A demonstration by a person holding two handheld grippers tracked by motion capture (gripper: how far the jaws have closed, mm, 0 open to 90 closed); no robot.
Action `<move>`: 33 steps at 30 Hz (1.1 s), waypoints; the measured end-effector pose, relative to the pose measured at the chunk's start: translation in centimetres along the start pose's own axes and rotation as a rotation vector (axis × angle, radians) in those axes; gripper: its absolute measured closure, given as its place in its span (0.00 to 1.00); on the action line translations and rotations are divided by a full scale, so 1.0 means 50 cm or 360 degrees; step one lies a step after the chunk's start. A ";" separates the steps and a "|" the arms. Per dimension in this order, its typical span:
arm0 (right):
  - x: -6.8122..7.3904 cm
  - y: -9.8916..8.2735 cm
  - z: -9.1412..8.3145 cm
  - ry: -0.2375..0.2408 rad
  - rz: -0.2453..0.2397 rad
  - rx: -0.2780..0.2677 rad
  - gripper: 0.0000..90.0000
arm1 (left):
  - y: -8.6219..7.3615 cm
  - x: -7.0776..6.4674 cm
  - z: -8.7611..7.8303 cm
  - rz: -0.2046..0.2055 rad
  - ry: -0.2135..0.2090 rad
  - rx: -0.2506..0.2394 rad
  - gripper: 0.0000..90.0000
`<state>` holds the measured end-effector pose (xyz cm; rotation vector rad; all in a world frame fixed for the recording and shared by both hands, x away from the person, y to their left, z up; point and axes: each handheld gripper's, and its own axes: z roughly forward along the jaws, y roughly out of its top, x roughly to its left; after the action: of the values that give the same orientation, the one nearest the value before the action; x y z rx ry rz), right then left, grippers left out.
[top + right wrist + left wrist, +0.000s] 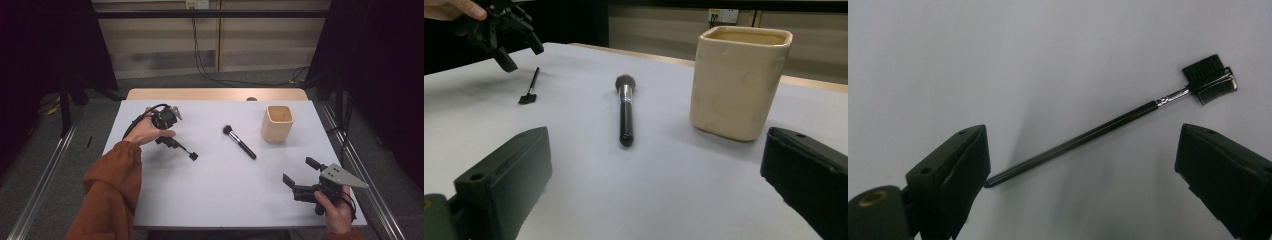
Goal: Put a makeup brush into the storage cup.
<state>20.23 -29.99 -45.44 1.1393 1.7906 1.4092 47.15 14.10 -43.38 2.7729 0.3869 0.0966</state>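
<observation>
Left gripper view — brow brush (1088, 137) lies between spread jaws

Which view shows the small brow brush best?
The left gripper view: the brow brush lies whole between the open left gripper. The high view has it small and partly hidden; the right gripper view shows it far off.

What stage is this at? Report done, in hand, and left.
Done: nothing; the cream cup looks empty. In hand: the left tongs hang open over the small brow brush, not gripping it. Left: probably cupping that brush and the powder brush; the right tongs wait open.
</observation>
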 end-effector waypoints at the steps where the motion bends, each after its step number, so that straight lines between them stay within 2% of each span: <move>1: 0.000 0.000 0.000 0.0000 0.0003 0.0001 0.00 | 0.001 -0.002 0.005 -0.0028 0.0013 -0.0003 0.09; 2: 0.000 0.000 0.000 0.0003 0.0007 0.0001 0.00 | 0.005 0.007 0.001 0.0083 0.0031 0.0092 0.09; 3: -0.001 0.000 -0.001 0.0003 0.0002 0.0001 0.00 | 0.004 -0.001 0.007 -0.0015 0.0029 0.0027 0.09; 4: 0.000 0.000 -0.001 0.0001 0.0006 0.0000 0.00 | 0.006 0.004 0.003 0.0051 0.0011 0.0065 0.10; 6: -0.001 -0.001 -0.001 -0.0001 0.0010 0.0002 0.00 | 0.007 0.007 0.003 0.0070 -0.0017 0.0087 0.10; 8: -0.001 -0.001 -0.001 -0.0004 0.0011 -0.0001 0.00 | 0.007 0.005 0.011 0.0058 -0.0066 0.0111 0.10; 9: -0.001 0.000 -0.002 -0.0002 0.0016 0.0000 0.00 | 0.006 0.004 0.014 0.0084 -0.0053 0.0131 0.10; 10: -0.001 0.000 -0.002 -0.0002 0.0016 0.0000 0.00 | 0.006 0.005 0.017 0.0078 -0.0029 0.0140 0.10; 12: -0.001 0.000 -0.002 -0.0003 0.0014 -0.0001 0.00 | 0.003 0.009 0.022 0.0062 -0.0055 0.0149 0.10; 13: -0.001 0.000 -0.002 -0.0002 0.0017 0.0001 0.00 | 0.003 0.008 0.023 0.0062 -0.0043 0.0159 0.11; 15: -0.001 0.000 -0.002 -0.0001 0.0016 0.0000 0.00 | 0.005 0.010 0.028 0.0055 -0.0058 0.0152 0.11; 16: -0.001 0.000 -0.002 -0.0001 0.0019 0.0000 0.00 | 0.005 0.007 0.032 0.0063 -0.0037 0.0132 0.13; 17: -0.001 -0.001 -0.002 0.0001 0.0018 0.0001 0.00 | 0.007 0.012 0.031 0.0109 -0.0065 0.0176 0.16; 19: -0.001 -0.001 -0.002 0.0001 0.0021 0.0002 0.00 | 0.009 0.015 0.036 0.0079 -0.0103 0.0180 0.17; 22: -0.003 -0.002 -0.003 -0.0001 0.0016 0.0004 0.00 | 0.012 0.015 0.050 0.0124 -0.0122 0.0248 0.19; 23: -0.004 -0.002 -0.003 -0.0002 0.0012 0.0003 0.00 | 0.012 0.017 0.052 0.0126 -0.0137 0.0248 0.20; 24: -0.004 -0.002 -0.004 -0.0003 0.0013 0.0003 0.00 | 0.010 0.018 0.053 0.0099 -0.0142 0.0231 0.19; 25: -0.005 -0.002 -0.004 -0.0003 0.0013 0.0004 0.00 | 0.008 0.020 0.051 0.0116 -0.0147 0.0236 0.19; 27: -0.004 -0.003 -0.004 -0.0002 0.0030 0.0012 0.00 | 0.008 0.018 0.051 0.0085 -0.0148 0.0234 0.21; 29: -0.004 -0.003 -0.004 0.0002 0.0017 0.0021 0.00 | 0.009 0.017 0.051 0.0075 -0.0147 0.0244 0.22; 30: -0.003 -0.003 -0.004 0.0003 0.0014 0.0021 0.00 | 0.010 0.018 0.050 0.0078 -0.0151 0.0258 0.24; 33: -0.003 -0.003 -0.005 0.0005 0.0014 0.0018 0.00 | 0.013 0.015 0.049 0.0036 -0.0149 0.0266 0.31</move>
<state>20.05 -30.23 -45.54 1.1528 1.8001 1.4084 48.28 12.94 -45.46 2.9331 0.3548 -0.0627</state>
